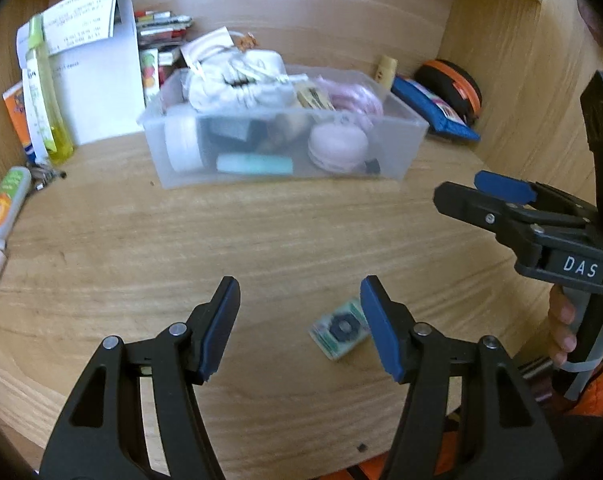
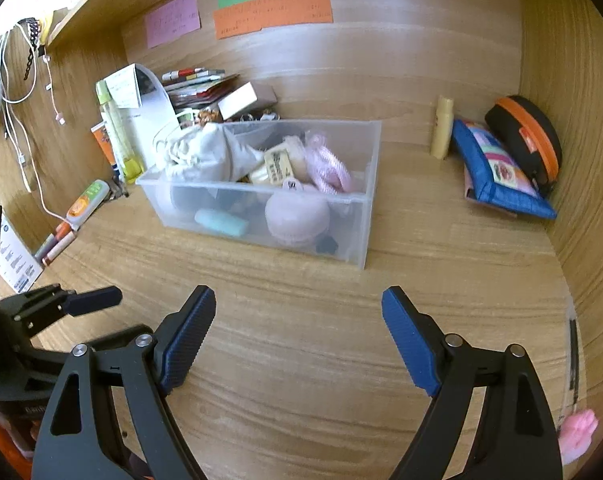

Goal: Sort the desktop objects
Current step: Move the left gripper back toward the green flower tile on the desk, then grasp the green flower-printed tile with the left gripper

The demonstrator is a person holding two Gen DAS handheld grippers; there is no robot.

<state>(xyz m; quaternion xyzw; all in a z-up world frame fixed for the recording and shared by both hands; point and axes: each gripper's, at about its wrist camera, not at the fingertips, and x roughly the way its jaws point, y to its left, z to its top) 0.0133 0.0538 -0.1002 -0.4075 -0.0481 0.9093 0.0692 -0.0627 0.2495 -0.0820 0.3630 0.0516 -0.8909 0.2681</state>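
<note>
The wooden desk (image 2: pixel 301 320) has wooden walls; a clear box (image 2: pixel 261 200) sits near its back edge. Both grippers' jaws are spread wide.

You have the bin (image 2: pixel 353 216) in the middle of the counter (image 2: pixel 301 320), toward the far wall. Inside it the pouch (image 2: pixel 199 152) lies at the left, the round case (image 2: pixel 297 216) near the front right. Left of the bin the bottle (image 2: pixel 117 140) stands by the side wall. Far right, the zip pouch (image 2: pixel 497 172) leans on the oval case (image 2: pixel 529 140). A small card (image 1: pixel 339 330) lies on the near counter, just beside your left gripper (image 1: pixel 299 330).
</note>
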